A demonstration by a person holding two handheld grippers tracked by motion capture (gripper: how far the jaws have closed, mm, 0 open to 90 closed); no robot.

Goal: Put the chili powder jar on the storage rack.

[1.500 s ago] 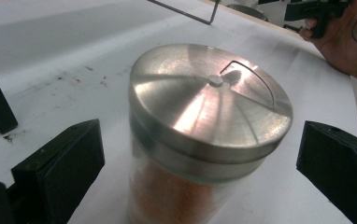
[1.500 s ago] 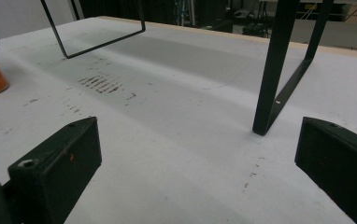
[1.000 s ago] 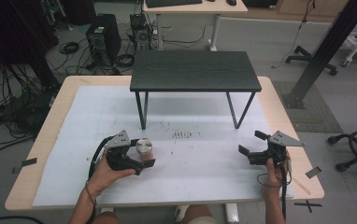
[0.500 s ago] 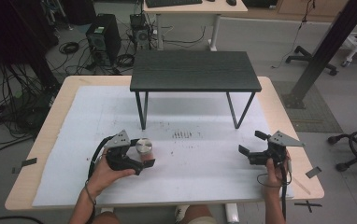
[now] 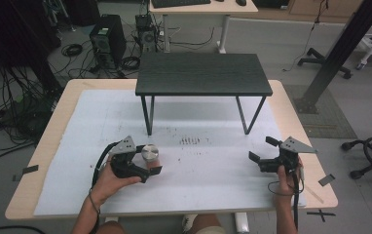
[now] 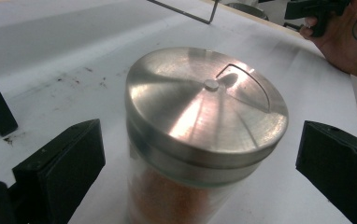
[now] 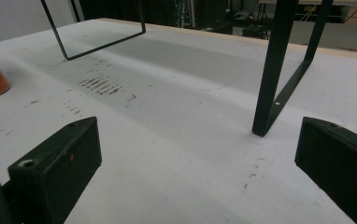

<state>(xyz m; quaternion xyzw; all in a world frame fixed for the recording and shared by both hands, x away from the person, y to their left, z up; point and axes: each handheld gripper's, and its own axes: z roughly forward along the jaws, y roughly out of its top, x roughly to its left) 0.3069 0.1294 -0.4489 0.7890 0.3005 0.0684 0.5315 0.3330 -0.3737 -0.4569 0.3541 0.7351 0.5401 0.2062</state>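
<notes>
Glass spice jar with a brushed steel lid stands upright between the left gripper's spread jaws, untouched, its base cut off. Orange powder fills it. Right gripper gapes over bare white sheet.

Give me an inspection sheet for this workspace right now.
Surface: white sheet on wooden table, dark scuff marks mid-sheet.
Job's things: spice jar, metal lid on, orange powder inside, upright.
Clutter: black metal stand at the back of the sheet.
Grippers: left gripper open around the jar; right gripper open, empty.
Cables: one trails from each gripper.
Surroundings: computer tower, floor cables, desk.
</notes>
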